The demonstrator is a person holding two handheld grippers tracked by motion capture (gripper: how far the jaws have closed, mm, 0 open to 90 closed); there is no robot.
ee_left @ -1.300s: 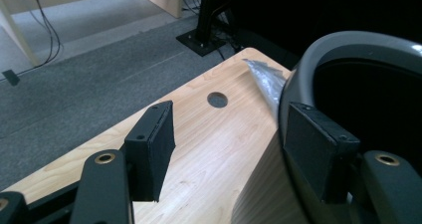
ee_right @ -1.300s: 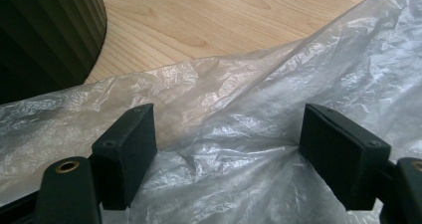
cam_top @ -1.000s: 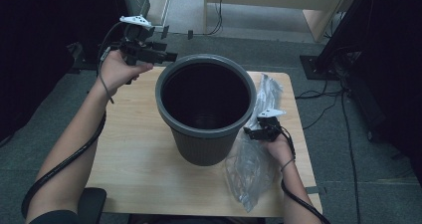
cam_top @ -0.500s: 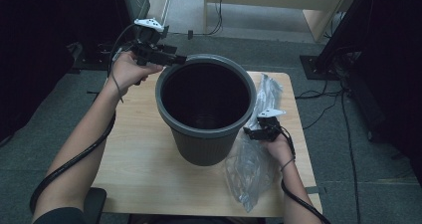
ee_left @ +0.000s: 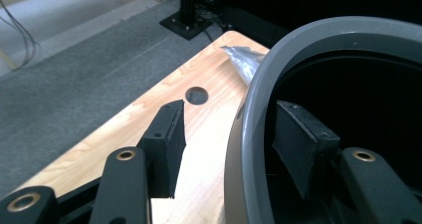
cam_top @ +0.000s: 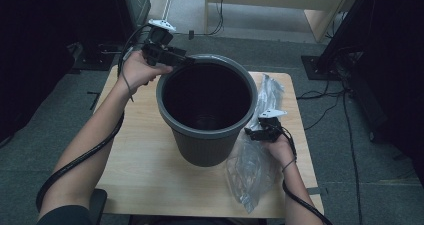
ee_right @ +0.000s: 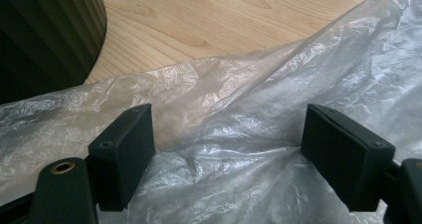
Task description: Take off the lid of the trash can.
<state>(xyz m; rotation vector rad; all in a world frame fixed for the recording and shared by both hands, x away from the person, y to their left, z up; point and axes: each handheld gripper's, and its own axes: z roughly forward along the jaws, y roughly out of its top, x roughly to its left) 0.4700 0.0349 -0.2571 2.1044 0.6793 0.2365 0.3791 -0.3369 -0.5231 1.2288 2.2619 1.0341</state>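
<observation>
A dark grey plastic bin (cam_top: 207, 135) stands upright in the middle of the wooden table (cam_top: 140, 160). My left gripper (cam_top: 181, 60) is at its far left rim (ee_left: 249, 109). One jaw is outside the wall and one inside, and a gap shows at the outer pad (ee_left: 166, 139). The jaws of the left gripper (ee_left: 229, 114) have just been closing with the rim between them. A clear plastic bag (cam_top: 250, 170) lies crumpled right of the bin. My right gripper (cam_top: 255, 133) hovers open over the bag (ee_right: 249, 84), beside the bin's ribbed wall (ee_right: 45, 35).
The table has a round cable hole (ee_left: 196, 95) near its far edge. Past the table's right edge, cables (cam_top: 330, 110) and black stand bases (cam_top: 320, 67) lie on the grey carpet. A dark cabinet (cam_top: 135, 5) stands at the back left.
My left gripper has moved right and slightly down to the bin's rim, and its jaws now straddle it. The right gripper and the bag have stayed put.
</observation>
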